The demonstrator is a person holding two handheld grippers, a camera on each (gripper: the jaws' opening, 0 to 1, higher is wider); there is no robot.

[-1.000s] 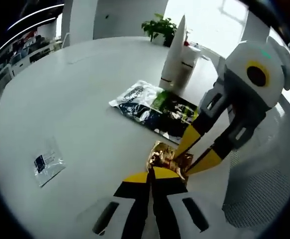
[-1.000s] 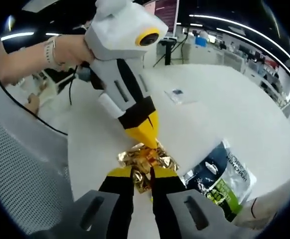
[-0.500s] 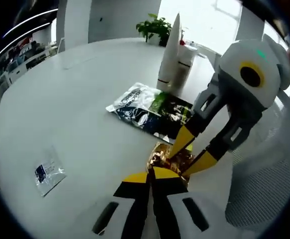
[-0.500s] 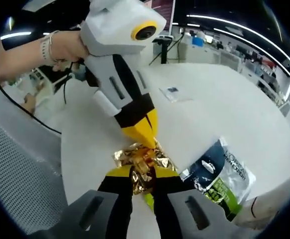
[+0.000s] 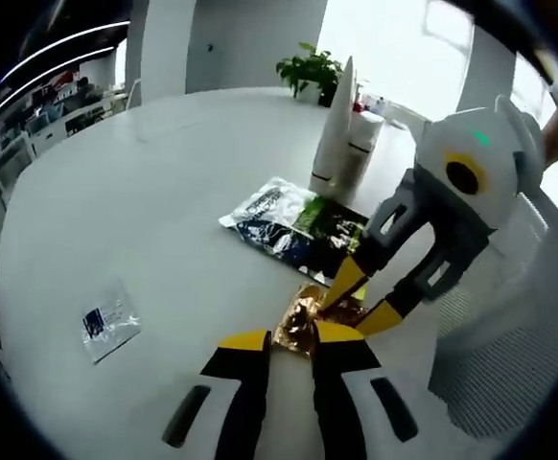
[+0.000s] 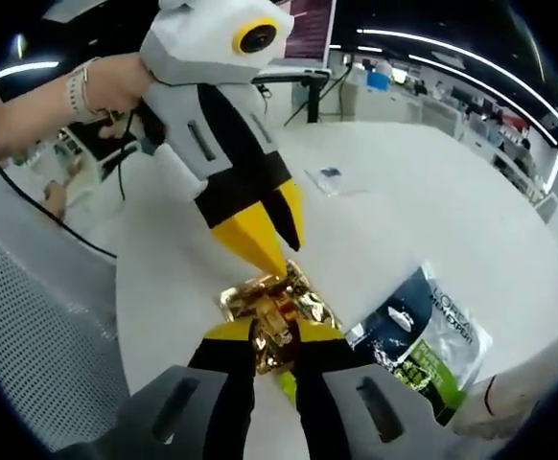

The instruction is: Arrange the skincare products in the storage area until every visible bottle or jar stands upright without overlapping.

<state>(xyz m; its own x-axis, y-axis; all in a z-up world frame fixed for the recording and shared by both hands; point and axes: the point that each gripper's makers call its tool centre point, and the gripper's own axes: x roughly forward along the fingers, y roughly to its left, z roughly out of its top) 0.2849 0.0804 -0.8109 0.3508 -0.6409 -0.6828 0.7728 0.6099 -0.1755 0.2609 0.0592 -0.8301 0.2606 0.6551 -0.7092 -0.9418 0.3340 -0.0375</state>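
Gold foil sachet point(image 6: 274, 311) lies at the near edge of the white desk point(image 5: 145, 211), between the two grippers. Right gripper point(image 6: 274, 337): jaws together, clamped on the sachet's near end. Left gripper point(image 5: 289, 337): jaws parted a little, tips at the crumpled foil but not visibly pinching it; cannot tell whether they touch. Judgement: the sachet is very light, thin and soft; it creases rather than holds shape, foil surface likely slippery, so it will not stand by itself. Best hold is a flat sealed edge, not the puffed middle, with light closing force to avoid tearing. Dark blue-and-green pouch point(image 5: 293, 220) lies flat just beyond the sachet, also limp; take it by a corner seam. White tube point(image 5: 335, 125) stands upright beside a white bottle point(image 5: 360, 134) farther back, stiff, stable. Small clear packet point(image 5: 109, 321) lies well apart.
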